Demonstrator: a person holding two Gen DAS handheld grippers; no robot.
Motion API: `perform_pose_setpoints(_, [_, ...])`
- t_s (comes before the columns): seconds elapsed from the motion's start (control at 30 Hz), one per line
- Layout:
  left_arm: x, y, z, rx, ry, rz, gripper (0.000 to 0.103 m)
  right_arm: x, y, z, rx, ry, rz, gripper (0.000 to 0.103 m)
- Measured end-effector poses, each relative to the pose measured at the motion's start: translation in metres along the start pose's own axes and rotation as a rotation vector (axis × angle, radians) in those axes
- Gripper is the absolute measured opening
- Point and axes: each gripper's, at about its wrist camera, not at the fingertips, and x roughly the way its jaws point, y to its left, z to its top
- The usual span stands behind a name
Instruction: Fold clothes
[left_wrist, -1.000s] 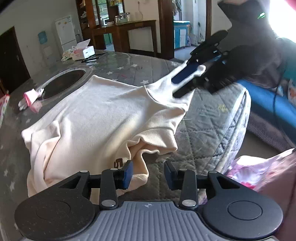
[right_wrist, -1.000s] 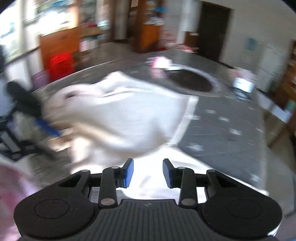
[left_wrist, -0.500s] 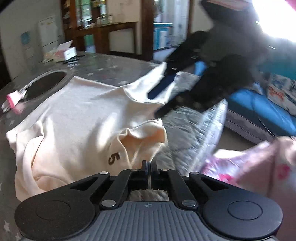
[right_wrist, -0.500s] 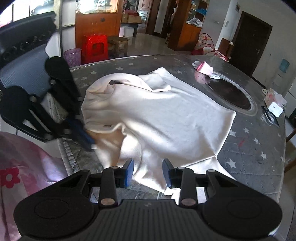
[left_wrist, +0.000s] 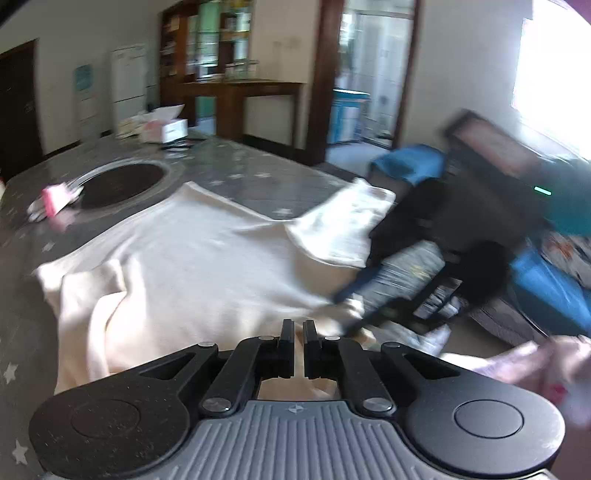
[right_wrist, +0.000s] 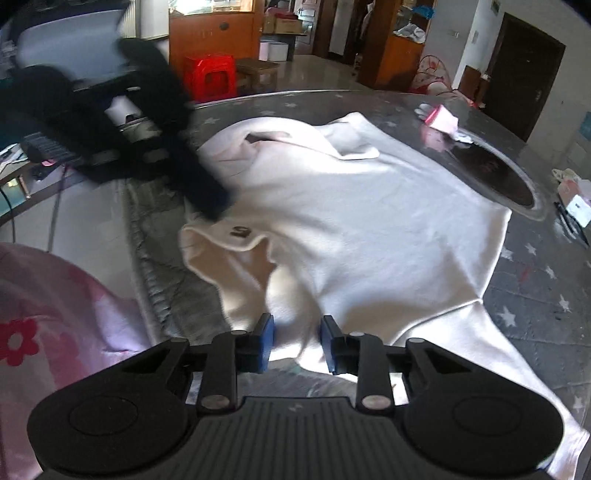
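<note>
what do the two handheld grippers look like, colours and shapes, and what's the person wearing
Both are matte black linkage frames with round discs either side, on a ribbed grey body bearing a small cross mark. The right gripper has blue pads on its fingertips; the left gripper shows black fingers from behind. A green light glows on the right one. The person wears pink fabric with red flowers.

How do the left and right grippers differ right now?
The left gripper has its jaws nearly closed, pinching the cream sweatshirt at its near edge. The right gripper has its jaws wide apart, gripping nothing, poised over the garment. Both point at the same sweatshirt.
</note>
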Motion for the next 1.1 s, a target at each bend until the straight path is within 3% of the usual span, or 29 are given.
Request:
perform_pose_setpoints(0.17, [0.030,0.010,-0.003,-0.057,0.041,0.025,0.006,-0.008,0.001,0.004,-0.010,-0.017,0.001,0.027])
perform_pose_setpoints(0.3, [0.029,0.008,-0.010,-0.048,0.059,0.006,0.006,-0.009,-0.009,0.014,0.044,-0.071,-0.025,0.027])
perform_pose_setpoints(0.43, [0.021,0.011,-0.012,-0.044,0.057,0.001,0.006,0.010,-0.011,0.018,0.063,-0.066,-0.006,0.027])
perform_pose_setpoints(0.5, [0.009,0.017,-0.007,-0.038,0.028,0.039,0.008,0.018,-0.010,0.018,0.058,-0.056,0.007,0.027])
perform_pose_setpoints(0.6, [-0.003,0.032,0.006,-0.043,-0.017,0.155,0.012,0.023,-0.007,0.017,0.047,-0.046,0.015,0.026])
perform_pose_setpoints(0.73, [0.004,0.051,0.023,-0.024,-0.027,0.344,0.040,0.023,-0.007,0.017,0.055,-0.043,0.017,0.027])
perform_pose_setpoints(0.77, [0.010,0.055,0.026,-0.015,-0.016,0.377,0.043,0.023,-0.007,0.017,0.057,-0.043,0.017,0.027])
perform_pose_setpoints(0.83, [0.025,0.063,0.030,0.008,0.017,0.427,0.043,0.024,-0.008,0.017,0.063,-0.043,0.019,0.027])
perform_pose_setpoints(0.97, [0.053,0.078,0.029,0.022,0.101,0.442,0.042,0.024,-0.009,0.016,0.071,-0.046,0.021,0.026])
perform_pose_setpoints(1.0, [0.057,0.082,0.027,0.014,0.116,0.441,0.038,0.024,-0.009,0.016,0.074,-0.047,0.022,0.026])
perform_pose_setpoints(1.07, [0.062,0.091,0.024,-0.016,0.135,0.437,0.017,0.024,-0.009,0.015,0.079,-0.049,0.022,0.027])
perform_pose_setpoints(1.1, [0.061,0.096,0.021,-0.042,0.129,0.429,0.015,0.024,-0.010,0.015,0.082,-0.050,0.022,0.027])
